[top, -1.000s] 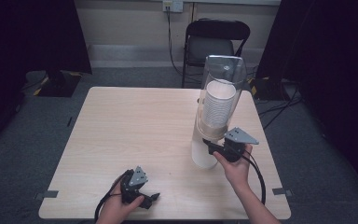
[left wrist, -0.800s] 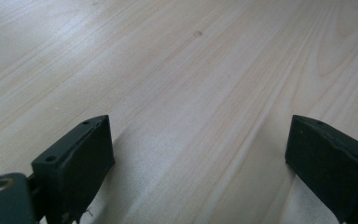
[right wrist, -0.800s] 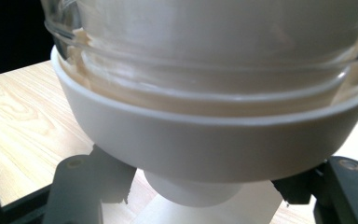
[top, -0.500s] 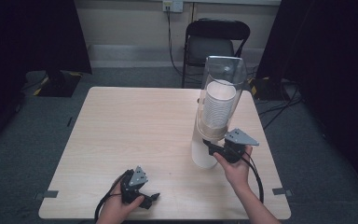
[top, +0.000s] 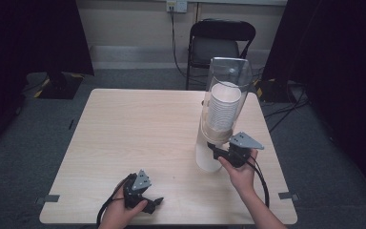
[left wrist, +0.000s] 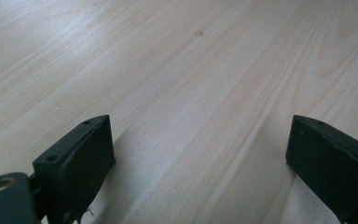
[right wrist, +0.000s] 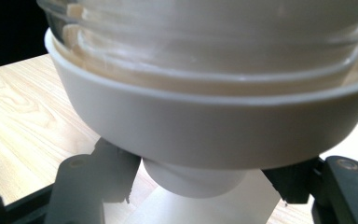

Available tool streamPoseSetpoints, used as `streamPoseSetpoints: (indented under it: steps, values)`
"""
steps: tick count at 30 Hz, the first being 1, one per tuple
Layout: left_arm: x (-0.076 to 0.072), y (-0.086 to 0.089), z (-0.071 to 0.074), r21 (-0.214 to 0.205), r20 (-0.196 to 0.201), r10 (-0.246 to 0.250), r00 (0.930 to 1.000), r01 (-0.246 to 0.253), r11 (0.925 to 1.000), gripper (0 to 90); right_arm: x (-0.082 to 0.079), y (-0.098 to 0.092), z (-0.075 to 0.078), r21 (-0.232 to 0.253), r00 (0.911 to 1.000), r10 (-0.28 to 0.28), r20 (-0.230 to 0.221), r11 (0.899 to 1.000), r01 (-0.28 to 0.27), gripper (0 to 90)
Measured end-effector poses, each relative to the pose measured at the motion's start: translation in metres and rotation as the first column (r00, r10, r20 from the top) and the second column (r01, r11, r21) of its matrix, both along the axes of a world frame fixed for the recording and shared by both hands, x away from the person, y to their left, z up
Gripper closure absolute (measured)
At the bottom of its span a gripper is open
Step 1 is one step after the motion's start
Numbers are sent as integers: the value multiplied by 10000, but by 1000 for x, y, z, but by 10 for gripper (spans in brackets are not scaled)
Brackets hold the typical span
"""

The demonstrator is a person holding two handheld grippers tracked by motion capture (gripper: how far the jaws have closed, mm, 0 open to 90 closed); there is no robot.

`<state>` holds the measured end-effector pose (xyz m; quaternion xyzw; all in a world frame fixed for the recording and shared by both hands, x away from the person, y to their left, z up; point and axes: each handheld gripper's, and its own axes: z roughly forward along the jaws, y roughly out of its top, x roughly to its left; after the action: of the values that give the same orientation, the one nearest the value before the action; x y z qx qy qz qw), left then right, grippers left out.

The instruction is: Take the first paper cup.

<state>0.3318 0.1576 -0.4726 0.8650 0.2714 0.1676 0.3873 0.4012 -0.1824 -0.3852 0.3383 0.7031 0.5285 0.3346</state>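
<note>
A clear tube dispenser (top: 226, 90) stands at the table's right, holding a stack of white paper cups (top: 223, 107). Under its white collar (right wrist: 205, 135) the bottom of the lowest cup (right wrist: 193, 179) sticks out. My right gripper (top: 214, 149) reaches in from the right. Its jaws have just been closing, and they press on either side of that cup bottom. My left gripper (top: 155, 202) rests near the table's front edge. In the left gripper view its jaws stand wide apart, with only bare wood between them (left wrist: 200, 154).
The light wooden table (top: 138, 129) stretches bare left of the dispenser. The dispenser's white stand (top: 206, 160) sits right beside my right gripper. A black folding chair (top: 221, 43) stands behind the table, with cables on the floor at the right.
</note>
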Motion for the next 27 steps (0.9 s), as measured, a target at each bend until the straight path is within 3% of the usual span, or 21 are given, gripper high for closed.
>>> streamPoseSetpoints:
  steps: [4, 5, 6, 7, 8, 10, 11, 13, 15, 17, 20, 27]
  values:
    - [0, 0, 0, -33, -30, 23, 10000, -23, 10000, 71, 1, 0, -1, 58, 10000, 4, -55, 10000, -4, 353]
    - [0, 0, 0, -52, -43, 31, 10000, -31, 10000, 71, 2, 0, -2, -97, 9999, -11, -131, 10000, 9, 356]
    - [0, 0, 0, 28, -33, 3, 10000, -3, 10000, 71, 4, 1, -6, -422, 9987, -45, -499, 9991, 24, 364]
    - [0, 0, 0, 29, -28, 9, 10000, -9, 10000, 71, 8, 2, -20, -895, 9934, -147, -1141, 9960, 45, 367]
    - [0, 0, 0, 6, -6, 10, 10000, -10, 10000, 71, 8, -1, -37, -995, 9862, -210, -1639, 9950, 47, 367]
    - [-1, 0, 0, -57, -30, 38, 10000, -38, 10000, 69, 4, -6, -69, -1022, 9756, -256, -2182, 9948, 32, 363]
    - [0, 0, 0, -29, -63, -27, 10000, 27, 10000, 67, 4, -6, -68, -1240, 9734, -202, -2284, 9922, -85, 362]
    - [0, -1, 0, -42, -67, -78, 9999, 78, 10000, 59, 5, -8, -49, -1243, 9798, -99, -1997, 9921, -153, 360]
    - [0, -1, 0, -31, -58, -40, 10000, 40, 10000, 55, 7, -13, -41, -1421, 9759, -24, -2180, 9894, -293, 358]
    - [0, -1, 0, -34, -53, -40, 10000, 39, 10000, 55, 6, -16, -44, -1771, 9726, 25, -2324, 9832, -448, 356]
    - [0, -1, 0, -29, -57, -36, 10000, 36, 10000, 54, 2, -23, -57, -1881, 9617, 18, -2742, 9806, -555, 353]
    - [0, -1, 0, -19, -48, -5, 10000, 5, 10000, 54, -9, -39, -62, -2099, 9583, 28, -2858, 9755, -654, 350]
